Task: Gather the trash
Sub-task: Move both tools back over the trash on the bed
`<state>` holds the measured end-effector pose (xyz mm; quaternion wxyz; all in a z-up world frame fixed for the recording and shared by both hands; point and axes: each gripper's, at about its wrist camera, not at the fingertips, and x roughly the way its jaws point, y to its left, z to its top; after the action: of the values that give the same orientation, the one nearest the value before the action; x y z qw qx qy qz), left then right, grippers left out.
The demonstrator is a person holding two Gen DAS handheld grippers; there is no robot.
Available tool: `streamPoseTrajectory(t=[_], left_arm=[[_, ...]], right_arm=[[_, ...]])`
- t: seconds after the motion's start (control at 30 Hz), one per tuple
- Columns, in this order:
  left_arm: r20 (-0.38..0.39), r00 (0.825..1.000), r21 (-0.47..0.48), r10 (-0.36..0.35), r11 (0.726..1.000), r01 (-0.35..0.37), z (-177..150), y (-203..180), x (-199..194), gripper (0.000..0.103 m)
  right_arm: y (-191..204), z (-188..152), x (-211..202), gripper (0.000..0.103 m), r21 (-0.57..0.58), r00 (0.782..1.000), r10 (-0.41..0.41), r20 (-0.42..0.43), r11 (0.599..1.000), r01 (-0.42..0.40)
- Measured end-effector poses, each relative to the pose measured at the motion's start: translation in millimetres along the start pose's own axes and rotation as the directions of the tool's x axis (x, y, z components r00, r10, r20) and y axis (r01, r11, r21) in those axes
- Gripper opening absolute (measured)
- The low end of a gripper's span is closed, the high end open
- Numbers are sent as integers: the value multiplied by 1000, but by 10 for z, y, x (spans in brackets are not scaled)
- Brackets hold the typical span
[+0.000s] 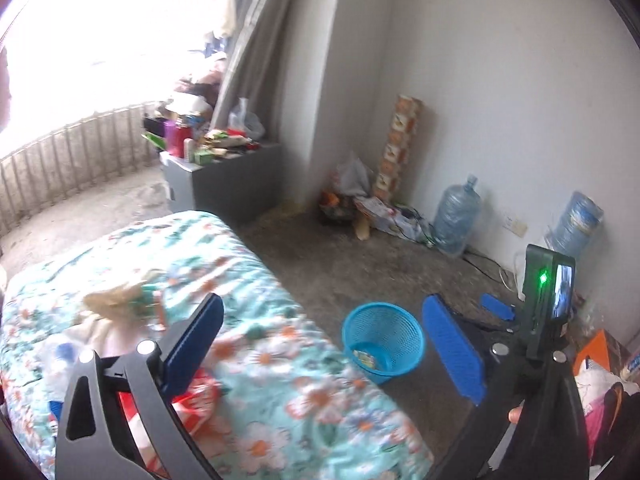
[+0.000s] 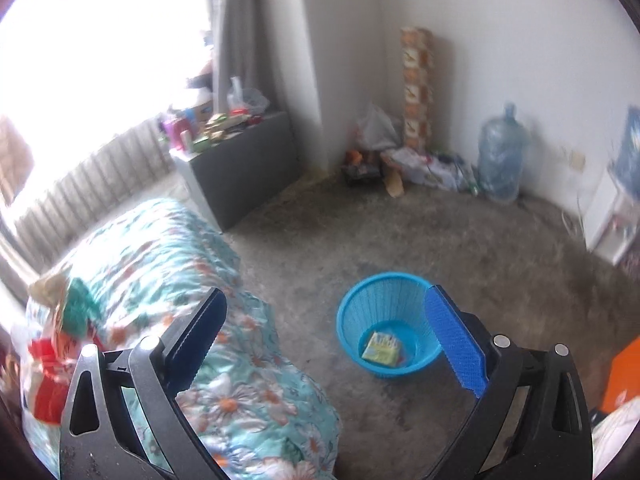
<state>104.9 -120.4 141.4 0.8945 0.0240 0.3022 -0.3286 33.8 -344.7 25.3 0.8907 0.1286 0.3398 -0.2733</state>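
A blue mesh basket (image 2: 356,312) stands on the floor beside the bed, with a yellow-green packet (image 2: 382,346) in its bottom. My right gripper (image 2: 325,296) hangs open above it, nothing between its fingers. My left gripper (image 1: 324,308) is open and empty too, over the bed's edge with the basket (image 1: 400,328) seen past it. On the floral bedcover (image 1: 260,280) lie a crumpled beige wrapper (image 1: 116,300), a red-and-white wrapper (image 1: 196,396) and a clear bottle (image 1: 60,354), all blurred. One pad of the right gripper (image 1: 498,306) shows at the right of the left wrist view.
A grey cabinet (image 1: 224,176) loaded with clutter stands by the curtain. In the corner are bags, a tall patterned box (image 1: 400,144) and two water jugs (image 1: 456,216). An orange box (image 1: 600,348) sits at the right. Bare floor (image 2: 400,232) lies between bed and wall.
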Motion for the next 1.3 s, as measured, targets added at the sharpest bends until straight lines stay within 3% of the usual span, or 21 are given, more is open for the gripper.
streamPoseTrajectory(t=[0.27,0.5,0.7,0.93,1.03,1.13,1.3], left_arm=[[22,999,-134,46,990,-43,-164,769,-575,98],[33,997,-233,64,971,-54,-351,1242,-894,98],[68,996,-275,49,961,-29,-482,1487,-1034,98],[136,988,-293,75,956,-33,-600,1754,-1189,98],[145,984,-328,98,944,-46,-636,1926,-1219,98],[141,984,-367,113,929,-54,-673,2100,-1207,98],[128,986,-400,109,915,-49,-693,2281,-1096,98]], right_arm=[[551,34,-261,95,-165,997,15,79,986,-2],[715,91,-458,95,-145,970,231,75,965,-218],[1006,102,-442,95,-180,960,271,75,950,-254],[1101,133,-455,95,-163,930,364,50,922,-352],[1070,216,-393,95,-121,904,427,22,899,-422],[1098,275,-246,95,-68,856,516,-37,853,-517],[1354,323,66,92,30,739,653,-168,752,-658]])
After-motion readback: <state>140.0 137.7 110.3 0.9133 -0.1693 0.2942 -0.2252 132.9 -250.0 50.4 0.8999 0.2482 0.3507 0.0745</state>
